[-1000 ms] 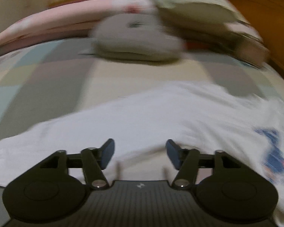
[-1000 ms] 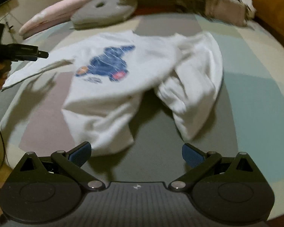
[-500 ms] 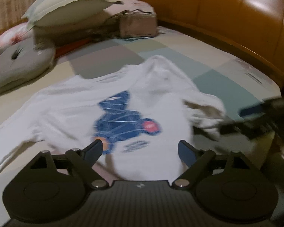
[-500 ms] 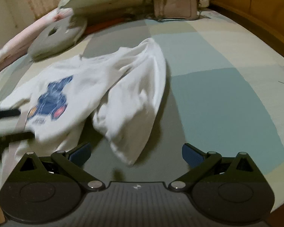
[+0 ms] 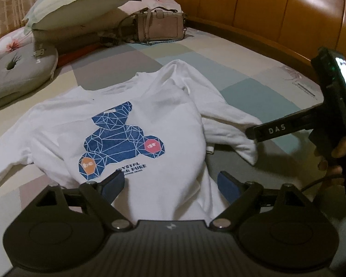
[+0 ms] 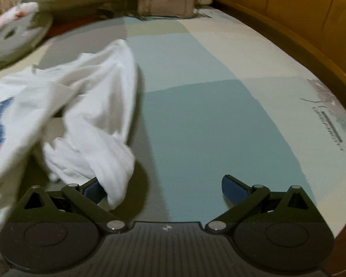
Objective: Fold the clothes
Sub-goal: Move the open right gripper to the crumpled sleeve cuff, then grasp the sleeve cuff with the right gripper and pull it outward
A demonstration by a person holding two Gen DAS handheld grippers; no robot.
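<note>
My left tongs [image 5: 168,184] have just been opening and gape empty over the shirt [image 5: 131,124]. My right tongs [image 6: 163,187], open too, should close on the sleeve [image 6: 99,147] cuff beside their left pad, not the bed [image 6: 207,120] sheet.

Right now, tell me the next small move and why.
Probably close the right gripper on the crumpled right sleeve of the white bear-print sweatshirt: its jaws stand open, the sleeve end lies against one pad, and the sleeve is bunched, not yet laid flat.

A beige handbag [image 5: 160,26] lies beside a pillow [image 5: 80,7] and grey cushion [image 5: 16,73].
</note>
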